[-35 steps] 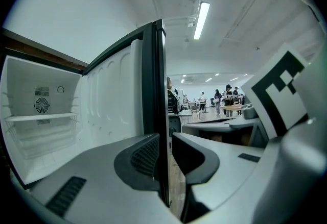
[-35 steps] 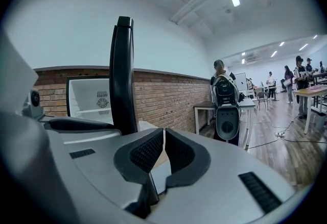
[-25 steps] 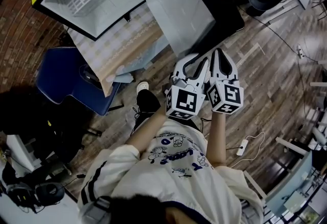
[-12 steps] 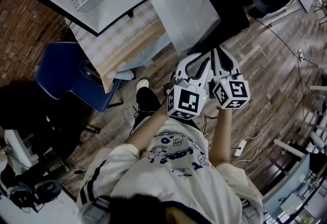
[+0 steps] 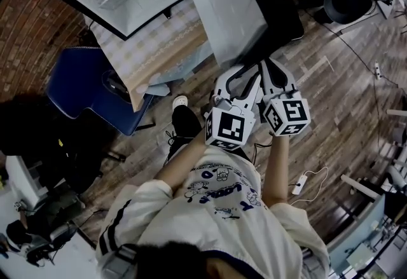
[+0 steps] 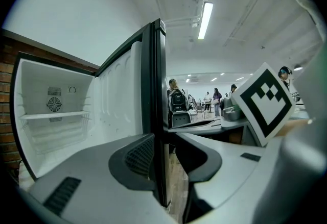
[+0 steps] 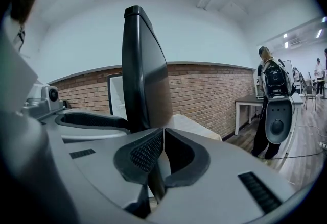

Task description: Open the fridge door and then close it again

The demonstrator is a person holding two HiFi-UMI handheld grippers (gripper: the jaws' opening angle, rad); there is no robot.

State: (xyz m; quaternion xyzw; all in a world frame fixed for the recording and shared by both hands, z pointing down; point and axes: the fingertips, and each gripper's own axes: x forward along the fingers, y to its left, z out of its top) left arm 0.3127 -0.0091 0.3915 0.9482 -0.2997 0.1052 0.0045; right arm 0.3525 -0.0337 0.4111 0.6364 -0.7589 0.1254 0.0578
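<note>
Between the jaws of the left gripper (image 6: 163,152) the free edge of the fridge door (image 6: 154,85) is seen, and these jaws are being opened: the pad at 9 o'clock lies close to the edge, while a gap is seen at the 3 o'clock pad. The jaws of the right gripper (image 7: 164,149) are pressed together on nothing; the dark outer face of the door rises at 11 o'clock of them. In the head view the door is swung wide, at 12 o'clock from both grippers, with the white fridge cabinet (image 5: 127,14) at 10 o'clock. The opening seems done. For the closing, the left jaws should probably be freed fully first; then the outer face should be pushed steadily near its free edge.
</note>
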